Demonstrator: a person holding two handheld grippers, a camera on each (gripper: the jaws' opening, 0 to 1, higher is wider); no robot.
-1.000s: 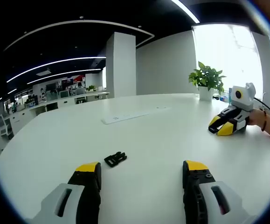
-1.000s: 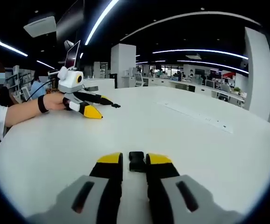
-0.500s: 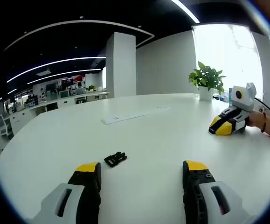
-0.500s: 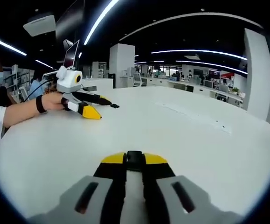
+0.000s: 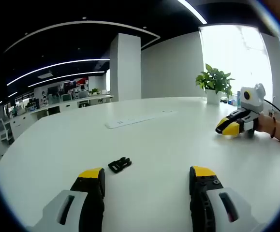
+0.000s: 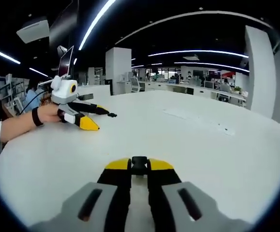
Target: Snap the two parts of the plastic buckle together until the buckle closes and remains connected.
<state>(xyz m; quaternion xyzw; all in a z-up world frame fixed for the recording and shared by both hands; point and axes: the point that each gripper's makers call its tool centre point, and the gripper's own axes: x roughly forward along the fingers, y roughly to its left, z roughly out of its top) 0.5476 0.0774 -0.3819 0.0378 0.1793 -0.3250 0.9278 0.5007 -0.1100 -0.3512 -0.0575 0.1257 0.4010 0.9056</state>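
White table: left gripper jaws spread near one buckle half; right gripper pinches other half.

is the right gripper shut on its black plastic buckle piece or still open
Shut: in the right gripper view the right gripper has its yellow-tipped jaws closed against the small black plastic buckle piece between them, above the white table.

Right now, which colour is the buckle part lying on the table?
Black; the buckle part shows best in the left gripper view.
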